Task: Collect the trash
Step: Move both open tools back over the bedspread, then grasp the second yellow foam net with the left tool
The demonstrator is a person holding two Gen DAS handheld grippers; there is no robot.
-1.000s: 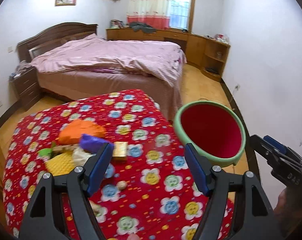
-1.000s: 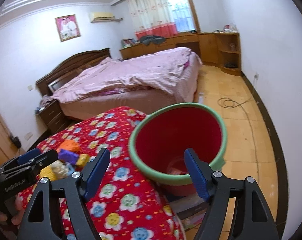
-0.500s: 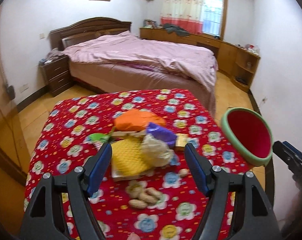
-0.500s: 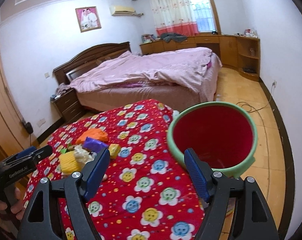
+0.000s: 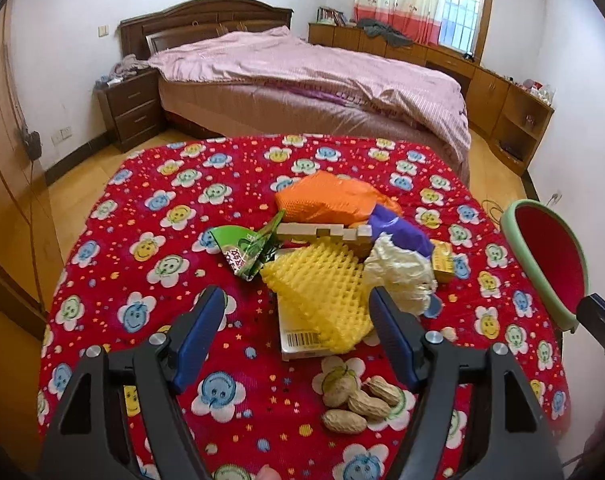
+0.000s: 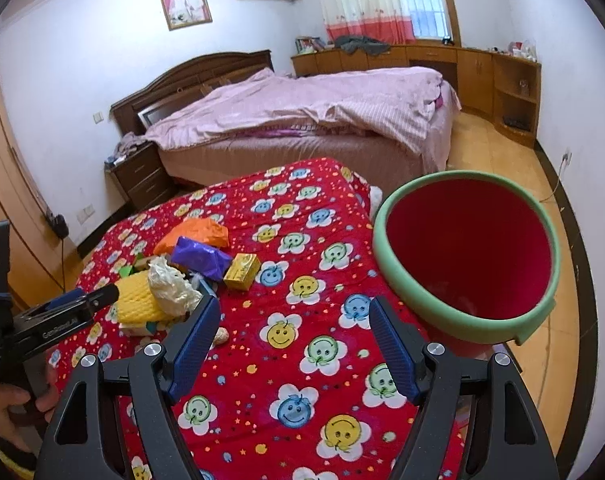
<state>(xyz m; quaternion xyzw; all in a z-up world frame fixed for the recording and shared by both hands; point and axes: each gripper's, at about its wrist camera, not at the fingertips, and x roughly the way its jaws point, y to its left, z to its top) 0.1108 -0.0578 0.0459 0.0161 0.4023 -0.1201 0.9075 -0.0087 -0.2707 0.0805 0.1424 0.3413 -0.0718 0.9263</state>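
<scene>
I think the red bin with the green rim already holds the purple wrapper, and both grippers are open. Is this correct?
Not quite. The purple wrapper lies on the flowered red tablecloth in the trash pile, not in the red bin with the green rim; the right wrist view shows this. Left gripper and right gripper are open.

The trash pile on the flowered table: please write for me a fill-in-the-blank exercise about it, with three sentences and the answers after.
1. The yellow foam net lies partly over a white box that has a ____ printed on it.
2. The group of ____ lies on the tablecloth nearest to the left gripper.
3. The bin beside the table is red inside and has a ____ rim.

Missing words: barcode; peanuts; green
</scene>
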